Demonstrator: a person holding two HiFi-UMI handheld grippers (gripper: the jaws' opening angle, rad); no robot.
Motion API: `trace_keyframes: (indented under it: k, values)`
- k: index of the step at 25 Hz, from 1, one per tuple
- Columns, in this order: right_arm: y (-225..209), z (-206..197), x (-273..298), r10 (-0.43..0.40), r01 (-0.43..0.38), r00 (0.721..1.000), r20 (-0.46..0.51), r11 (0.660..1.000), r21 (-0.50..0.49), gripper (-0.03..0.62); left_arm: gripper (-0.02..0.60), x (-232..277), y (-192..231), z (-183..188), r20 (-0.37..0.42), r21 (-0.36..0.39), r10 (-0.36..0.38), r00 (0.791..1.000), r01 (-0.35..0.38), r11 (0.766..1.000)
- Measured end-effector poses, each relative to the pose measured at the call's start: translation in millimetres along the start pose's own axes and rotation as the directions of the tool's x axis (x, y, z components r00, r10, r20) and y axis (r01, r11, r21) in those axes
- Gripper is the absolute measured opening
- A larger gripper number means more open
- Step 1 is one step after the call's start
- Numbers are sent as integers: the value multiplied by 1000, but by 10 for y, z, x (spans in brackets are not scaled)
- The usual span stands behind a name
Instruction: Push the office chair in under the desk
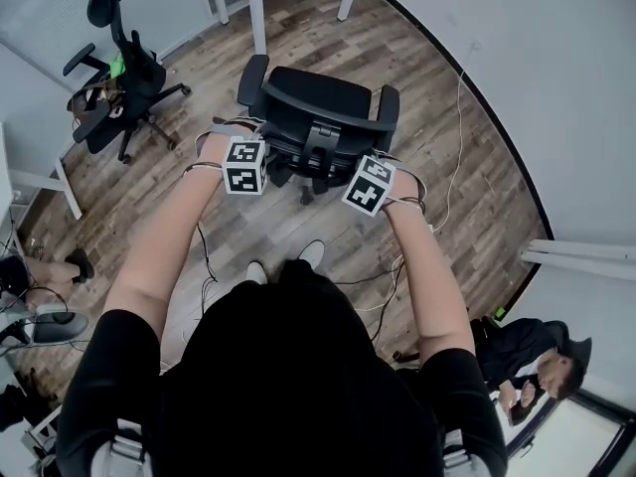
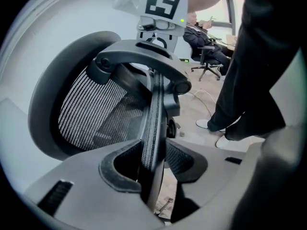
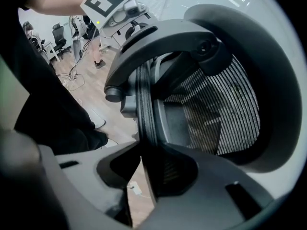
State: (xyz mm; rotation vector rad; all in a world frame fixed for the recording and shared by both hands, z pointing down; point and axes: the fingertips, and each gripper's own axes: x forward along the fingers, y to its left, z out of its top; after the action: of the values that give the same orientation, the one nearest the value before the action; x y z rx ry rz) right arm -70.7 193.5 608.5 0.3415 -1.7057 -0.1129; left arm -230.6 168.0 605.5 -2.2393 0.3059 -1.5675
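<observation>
In the head view the black office chair [image 1: 318, 117] stands on the wood floor with its seat toward the white desk [image 1: 256, 3] at the top. Both grippers sit on the top edge of its backrest, my left gripper [image 1: 245, 157] at the left corner and my right gripper [image 1: 372, 177] at the right. The left gripper view shows the backrest's mesh-covered rim [image 2: 152, 128] running between the jaws of my left gripper [image 2: 153, 163], which is shut on it. In the right gripper view the same rim [image 3: 144, 114] is clamped in my right gripper [image 3: 149, 169]. The chair's lumbar bar [image 3: 158, 37] arches above.
A second black chair [image 1: 119, 87] stands at the upper left. A white table leg [image 1: 70, 189] is at the left. Cables [image 1: 452, 177] trail along the curved wall on the right. A seated person [image 1: 527, 358] is at the lower right. My shoes [image 1: 311, 254] stand behind the chair.
</observation>
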Motion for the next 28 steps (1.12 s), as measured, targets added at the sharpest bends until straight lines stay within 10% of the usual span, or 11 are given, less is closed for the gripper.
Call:
trace_keyframes:
  k: [28]
  values:
    - [-1416,-508,284,-65,79,991,117,989,-121,115,164,763,1194,362,-58,-131,7,998,-15,991]
